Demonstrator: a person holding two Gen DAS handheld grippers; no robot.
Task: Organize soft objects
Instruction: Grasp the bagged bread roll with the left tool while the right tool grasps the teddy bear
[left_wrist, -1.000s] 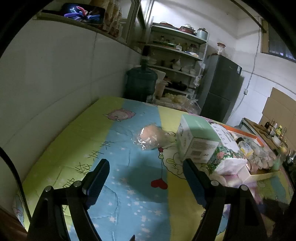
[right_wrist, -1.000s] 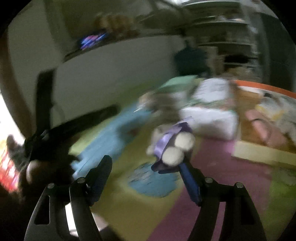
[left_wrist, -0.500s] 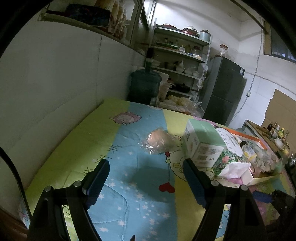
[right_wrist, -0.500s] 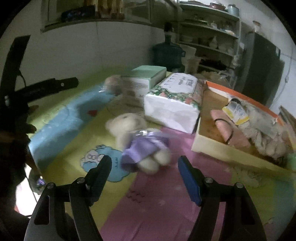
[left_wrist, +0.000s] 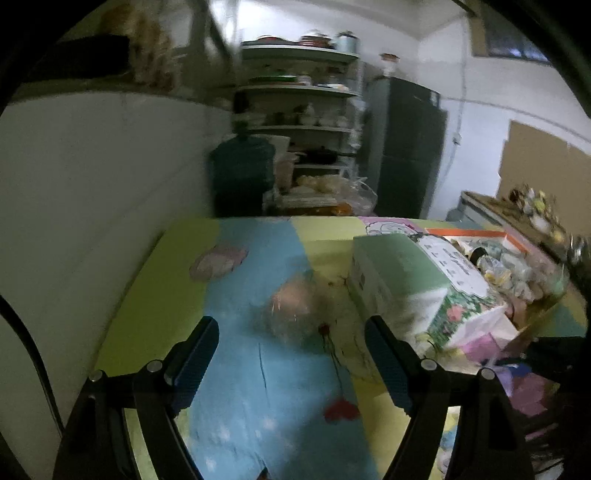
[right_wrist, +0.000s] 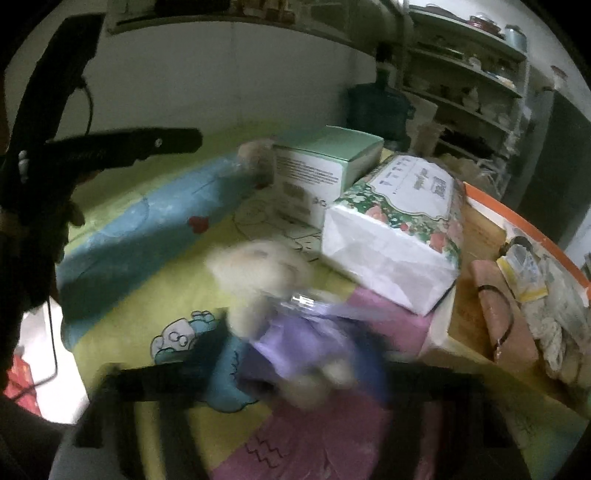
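A cream plush bear in a purple dress (right_wrist: 280, 310) lies on the quilt right in front of my right gripper (right_wrist: 295, 365), whose fingers are motion-blurred around the bear's lower body. A peach soft ball in clear wrap (left_wrist: 295, 306) lies on the blue stripe between and beyond the fingers of my open, empty left gripper (left_wrist: 291, 354); it also shows in the right wrist view (right_wrist: 255, 155). The left gripper appears from the side in the right wrist view (right_wrist: 147, 144).
A green-topped box (left_wrist: 391, 273) and a floral tissue pack (right_wrist: 395, 229) sit mid-quilt. An orange-rimmed cardboard tray (right_wrist: 517, 225) with several soft items stands at right. A white wall (left_wrist: 92, 184) borders the left. A water jug (left_wrist: 242, 173) and shelves stand behind.
My left gripper has moved forward toward the wrapped ball. My right gripper has closed in on the plush bear, which now fills the space between its blurred fingers.
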